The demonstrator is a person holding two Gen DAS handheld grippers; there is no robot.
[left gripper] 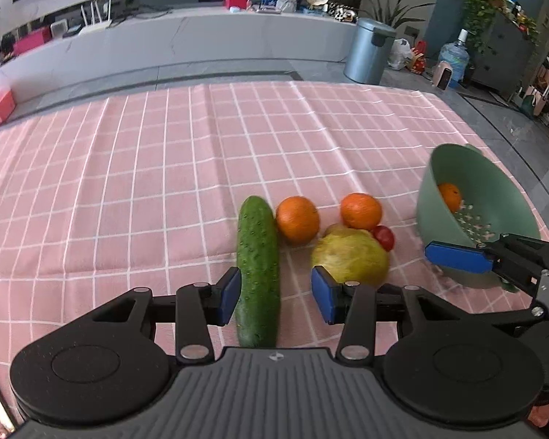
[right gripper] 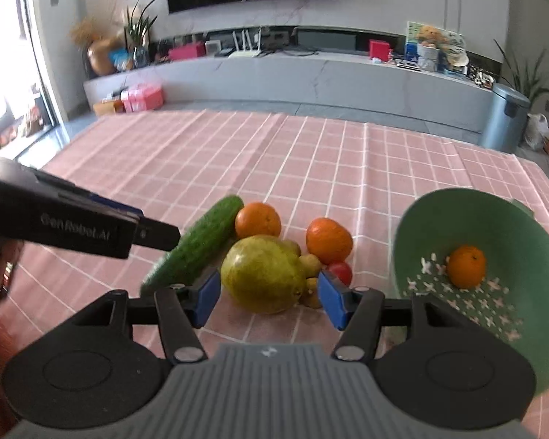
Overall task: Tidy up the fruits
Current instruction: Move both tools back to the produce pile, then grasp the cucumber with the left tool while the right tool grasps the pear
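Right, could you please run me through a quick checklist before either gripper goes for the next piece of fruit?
1. Left gripper open around the long green cucumber: ok, pads not pressing.
2. Right gripper open, facing the big yellow-green pear: ok.
3. Pear free to lift: not ok, small yellowish fruits crowd its side.
4. Green perforated plastic bowl has room: ok, one orange inside.
5. Two loose oranges and small red tomato reachable: ok.
6. Bowl stability: cannot tell.
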